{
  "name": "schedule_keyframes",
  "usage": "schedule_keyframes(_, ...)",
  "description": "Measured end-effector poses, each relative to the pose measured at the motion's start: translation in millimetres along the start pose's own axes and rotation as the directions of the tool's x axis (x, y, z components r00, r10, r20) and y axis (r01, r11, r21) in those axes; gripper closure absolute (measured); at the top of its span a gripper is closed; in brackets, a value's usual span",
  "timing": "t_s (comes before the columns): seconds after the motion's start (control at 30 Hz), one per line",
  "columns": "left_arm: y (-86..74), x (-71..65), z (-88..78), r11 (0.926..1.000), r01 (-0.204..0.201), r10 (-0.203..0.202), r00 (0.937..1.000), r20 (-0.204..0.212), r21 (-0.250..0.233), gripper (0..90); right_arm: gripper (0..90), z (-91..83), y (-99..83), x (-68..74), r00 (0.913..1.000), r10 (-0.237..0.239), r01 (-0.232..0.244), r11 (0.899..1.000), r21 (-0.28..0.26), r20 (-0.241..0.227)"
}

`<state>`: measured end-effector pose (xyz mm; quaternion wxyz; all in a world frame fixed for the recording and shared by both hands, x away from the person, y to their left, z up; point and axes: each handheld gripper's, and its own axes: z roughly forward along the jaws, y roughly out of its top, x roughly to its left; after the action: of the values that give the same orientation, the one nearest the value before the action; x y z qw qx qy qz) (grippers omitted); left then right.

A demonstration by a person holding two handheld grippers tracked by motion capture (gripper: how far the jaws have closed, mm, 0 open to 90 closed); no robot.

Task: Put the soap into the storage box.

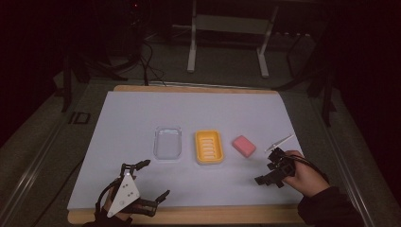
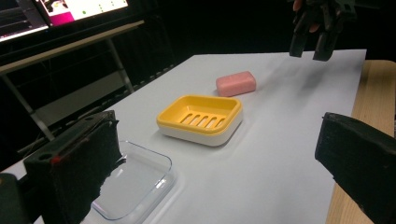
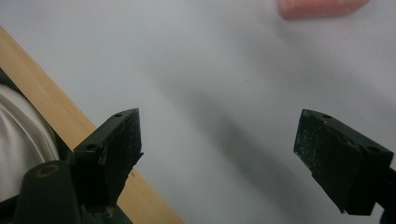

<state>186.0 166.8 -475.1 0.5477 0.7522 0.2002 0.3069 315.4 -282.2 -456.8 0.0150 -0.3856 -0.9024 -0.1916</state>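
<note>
A pink soap bar [image 1: 244, 146] lies on the white mat [image 1: 189, 111], right of a yellow slotted soap dish [image 1: 209, 146]. Left of the dish sits a clear plastic tray [image 1: 168, 143]. My left gripper [image 1: 152, 179] rests at the mat's near left corner, open, with nothing between its wide-apart jaws. From the left gripper view the tray [image 2: 135, 186], the dish [image 2: 201, 119] and the soap [image 2: 236, 83] line up ahead. My right gripper [image 1: 268, 168] hovers near the mat's right side, just in front of and to the right of the soap, open and empty. The soap's edge [image 3: 322, 7] shows beyond its jaws.
A wooden board [image 1: 189, 215] sticks out under the mat along the near edge. A white-legged frame [image 1: 227, 28] and cables stand on the dark floor behind the table. A lit monitor [image 2: 70, 9] sits far off to the left. Pale cloth [image 3: 18, 135] lies beside the board.
</note>
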Motion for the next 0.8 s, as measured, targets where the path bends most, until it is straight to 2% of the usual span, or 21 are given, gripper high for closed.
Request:
schedule_keyframes(0.23, -0.1, -0.4, 0.3, 1.0, -0.005, 0.005, 1.0, 0.002, 0.003, 0.7, 15.3, 1.0, 3.5, -3.6, 1.0, -0.003, 0.002, 0.993, 0.115, 0.009)
schedule_keyframes(0.43, 0.0, -0.8, 0.6, 0.9999, -0.01, 0.01, 0.9999, 0.003, 0.003, 0.7, 15.3, 1.4, 8.2, -8.1, 0.9999, 0.008, -0.009, 0.976, 0.219, 0.007)
schedule_keyframes(0.57, -0.1, -0.7, 0.7, 1.0, -0.008, 0.008, 1.0, 0.003, 0.003, 0.7, 15.3, 2.0, 11.0, -12.0, 0.9994, -0.02, 0.012, 0.962, 0.272, 0.027)
schedule_keyframes(0.67, 0.0, -0.8, 0.6, 1.0, -0.009, 0.009, 1.0, 0.003, 0.003, 0.7, 15.3, 1.9, 12.3, -13.2, 0.9989, -0.037, 0.028, 0.959, 0.283, 0.029)
schedule_keyframes(0.8, 0.0, -0.7, 0.6, 1.0, -0.009, 0.009, 1.0, 0.003, 0.004, 0.6, 15.4, 1.9, 16.1, -18.0, 0.9982, -0.054, 0.042, 0.948, 0.315, 0.027)
